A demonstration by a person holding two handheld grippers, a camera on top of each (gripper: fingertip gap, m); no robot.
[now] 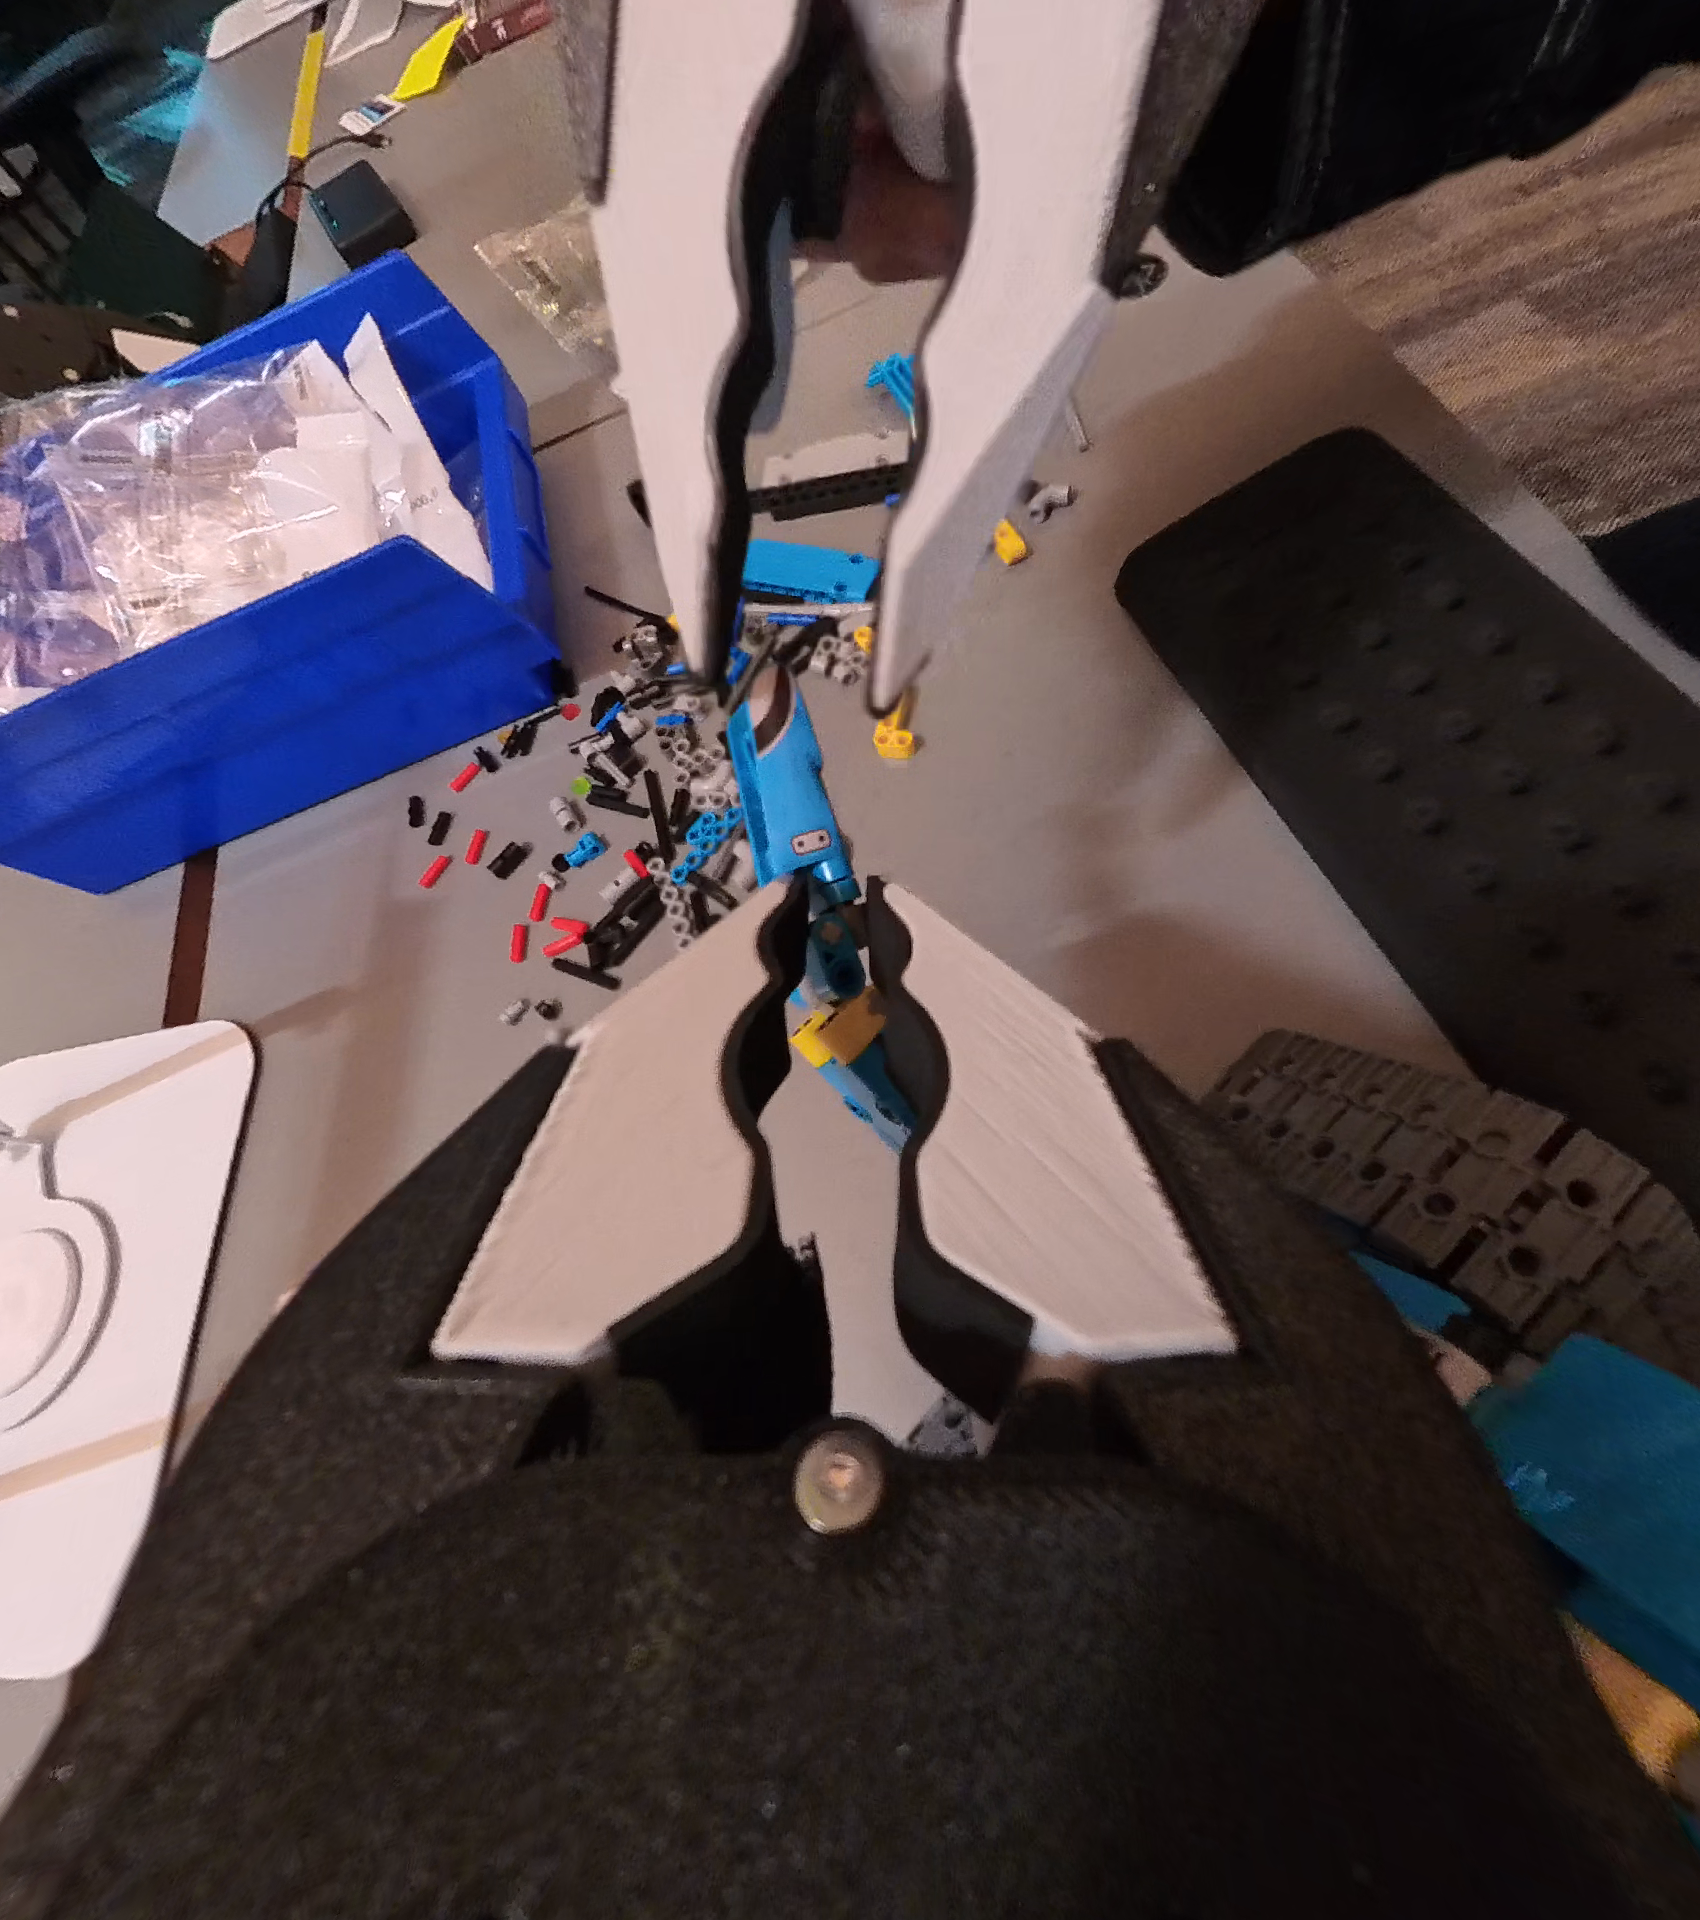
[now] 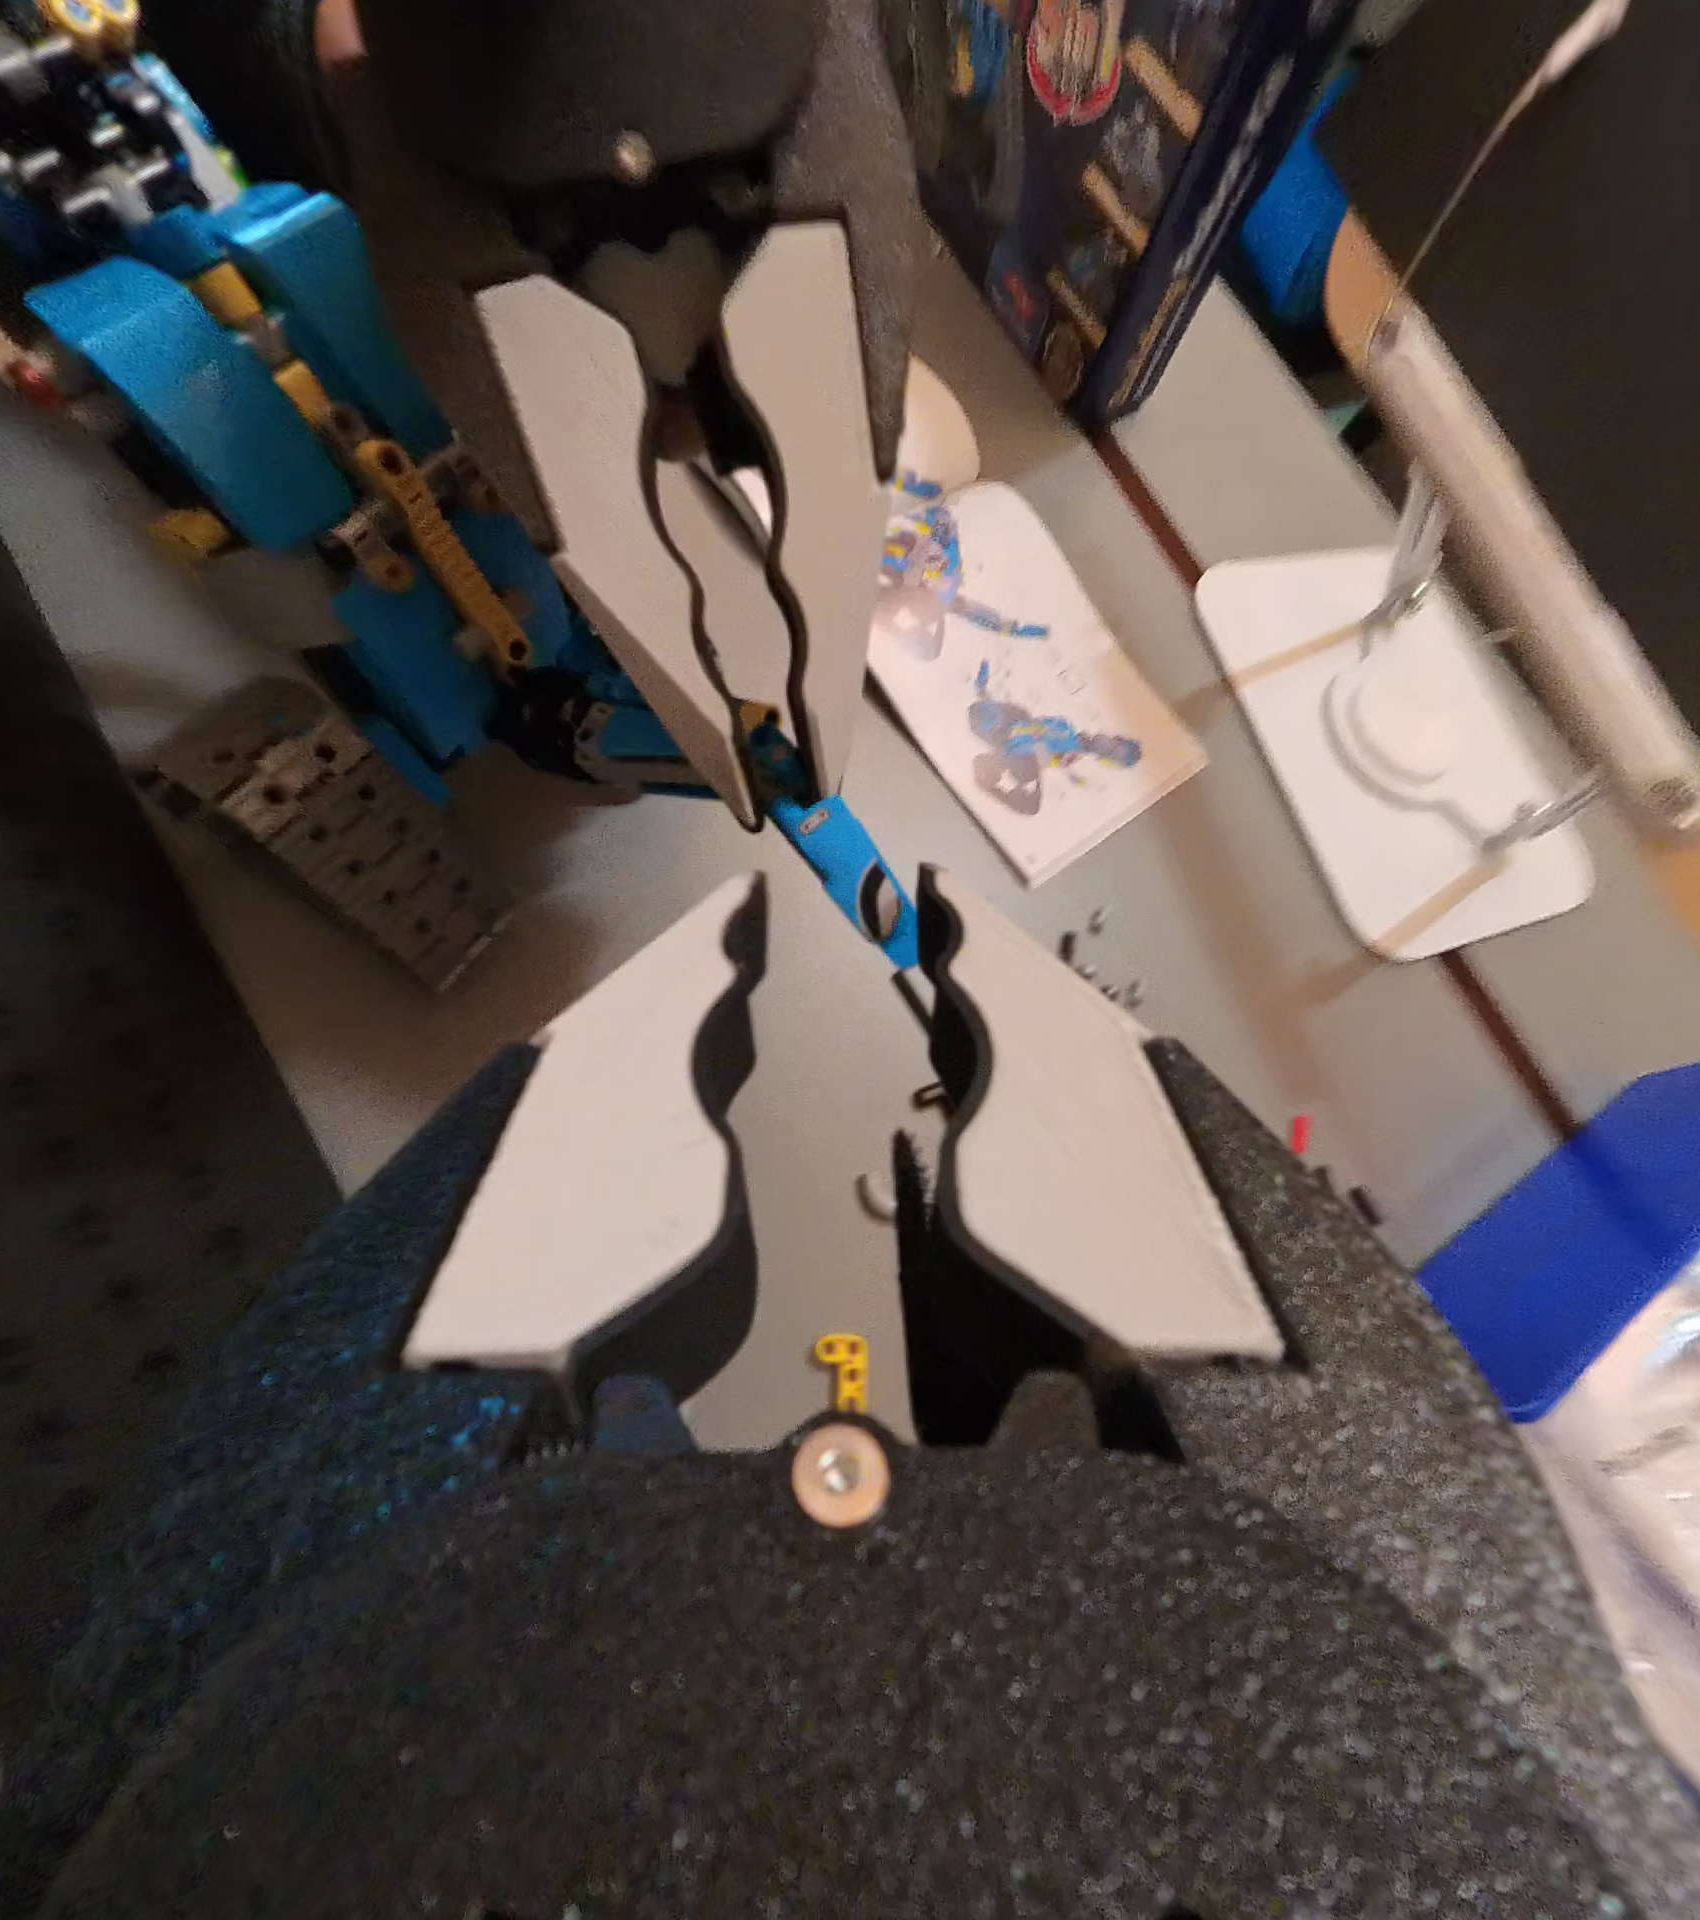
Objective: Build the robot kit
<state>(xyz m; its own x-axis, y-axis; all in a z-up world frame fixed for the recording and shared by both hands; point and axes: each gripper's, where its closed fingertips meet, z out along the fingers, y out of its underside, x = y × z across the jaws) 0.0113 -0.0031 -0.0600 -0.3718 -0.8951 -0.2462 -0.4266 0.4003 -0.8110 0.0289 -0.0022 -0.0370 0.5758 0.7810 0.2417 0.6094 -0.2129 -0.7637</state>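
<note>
Grey tabletop (image 1: 1085, 810) lies under both your grippers. Between them hangs a blue brick assembly (image 1: 786, 790): your left gripper (image 1: 830, 894) is clenched on its lower end, as the right wrist view shows. Your right gripper (image 2: 841, 883) is spread wide, with the assembly's upper tip just at its fingertips. Loose red, black and grey pins (image 1: 597, 831) are scattered beneath; a blue bin (image 1: 233, 717) of plastic bags sits beside them. An open instruction booklet (image 2: 1022, 665) lies nearby.
</note>
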